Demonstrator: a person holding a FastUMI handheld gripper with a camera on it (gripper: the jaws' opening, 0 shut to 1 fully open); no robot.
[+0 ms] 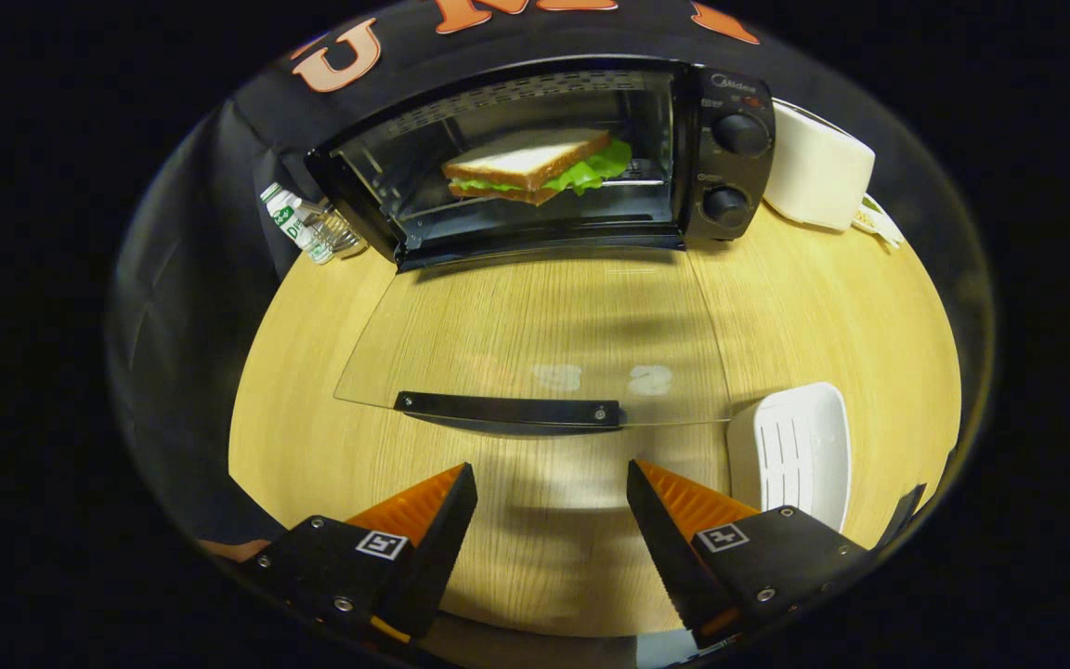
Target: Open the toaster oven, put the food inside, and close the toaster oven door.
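Note:
A black toaster oven (725, 139) stands at the far side of the wooden table, its two knobs on the right. Its glass door (535, 334) is folded down flat toward me, and the door's dark handle (507, 409) lies just ahead of my fingers. On the rack inside rests a sandwich (530, 160) of white bread with green lettuce. My gripper (552, 474) is open above the table on the near side of the handle, with nothing between its fingers.
A white slotted tray (790, 455) lies on the table beside my right finger. A white appliance (818, 167) stands right of the oven. A plastic bottle (307, 223) lies left of the oven, against the booth's wall.

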